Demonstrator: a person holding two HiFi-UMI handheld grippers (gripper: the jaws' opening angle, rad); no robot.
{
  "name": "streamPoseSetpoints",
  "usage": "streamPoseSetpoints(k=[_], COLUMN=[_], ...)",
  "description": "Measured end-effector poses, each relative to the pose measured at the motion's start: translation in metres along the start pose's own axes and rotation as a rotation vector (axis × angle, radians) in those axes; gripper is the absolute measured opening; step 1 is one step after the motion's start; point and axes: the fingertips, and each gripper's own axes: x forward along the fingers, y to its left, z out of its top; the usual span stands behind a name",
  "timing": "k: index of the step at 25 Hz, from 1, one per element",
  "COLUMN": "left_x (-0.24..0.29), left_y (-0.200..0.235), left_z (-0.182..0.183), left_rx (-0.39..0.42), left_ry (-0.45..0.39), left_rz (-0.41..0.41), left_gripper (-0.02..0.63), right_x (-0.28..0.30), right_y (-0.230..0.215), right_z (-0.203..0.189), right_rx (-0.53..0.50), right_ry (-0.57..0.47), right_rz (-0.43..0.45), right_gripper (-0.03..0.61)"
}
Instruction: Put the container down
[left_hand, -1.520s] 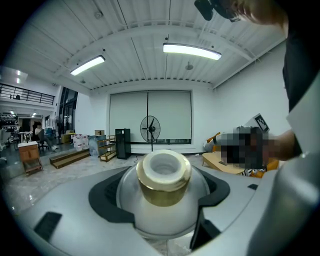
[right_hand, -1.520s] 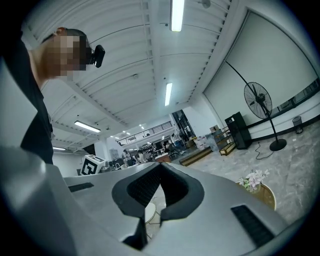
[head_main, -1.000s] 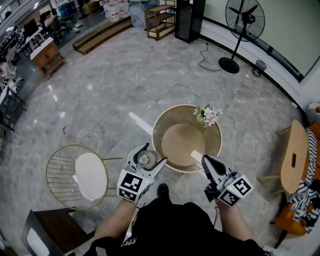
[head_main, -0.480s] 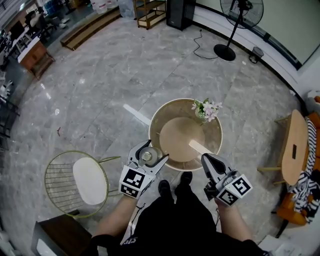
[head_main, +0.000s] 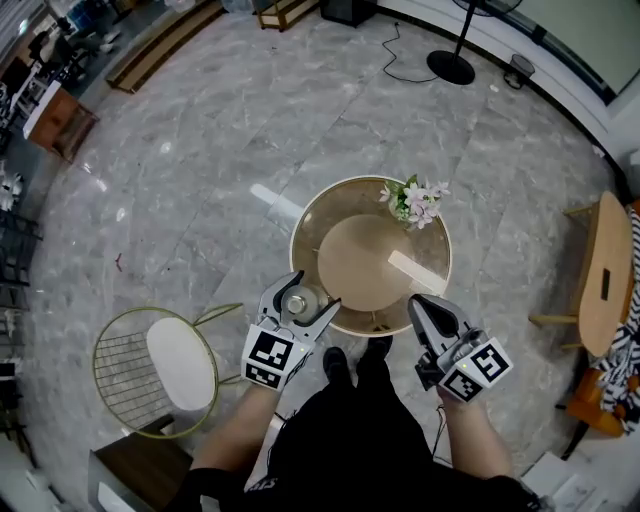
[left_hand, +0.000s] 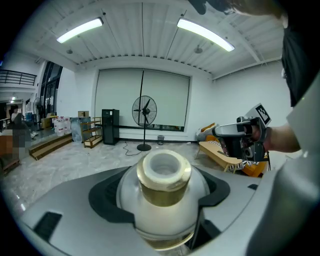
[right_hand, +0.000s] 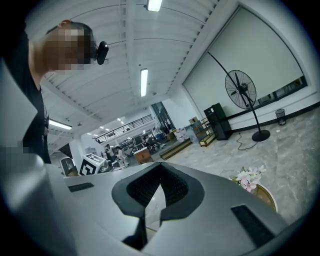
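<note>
In the head view my left gripper (head_main: 308, 295) is shut on a small clear container (head_main: 296, 302) with a gold neck and an open mouth. It hangs just left of the near rim of the round tan table (head_main: 305, 215). The left gripper view shows the container (left_hand: 164, 190) upright between the jaws, filling the middle of the frame. My right gripper (head_main: 418, 304) is shut with nothing in it, above the table's near right rim. In its own view the right gripper (right_hand: 152, 200) shows its dark pads (right_hand: 172, 187) closed together.
A bunch of pale flowers (head_main: 414, 199) stands at the table's far rim, and a white strip (head_main: 417, 272) lies on its top. A round wire chair (head_main: 155, 362) stands to the left. A wooden bench (head_main: 604, 284) is at the right and a fan base (head_main: 451, 67) beyond.
The person has stepped toward the table. Both grippers now sit at its near rim. The left gripper still holds the container; the right stays shut.
</note>
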Motion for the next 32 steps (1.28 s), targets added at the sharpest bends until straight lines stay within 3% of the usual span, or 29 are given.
streamPoseSetpoints(k=[15,23,32], left_x=[0.13,0.198,0.285], left_y=[-0.003,-0.034,-0.071], left_z=[-0.069,-0.123,-0.175], left_rx=[0.007,0.013,0.048], left_ry=[0.092,0.147,0.171], left_rz=[-0.056,-0.124,-0.203], left_gripper=[0.347,0.347,0.347], right_x=[0.019,0.001,-0.02], right_y=[-0.109,-0.165,-0.237], right_z=[-0.075,-0.132,-0.187], right_rx=[0.074,0.134,0.129], right_ry=[0.098,0.127,0.149], right_rz=[-0.03,-0.088,-0.161], right_gripper=[0.015,0.015,0.015])
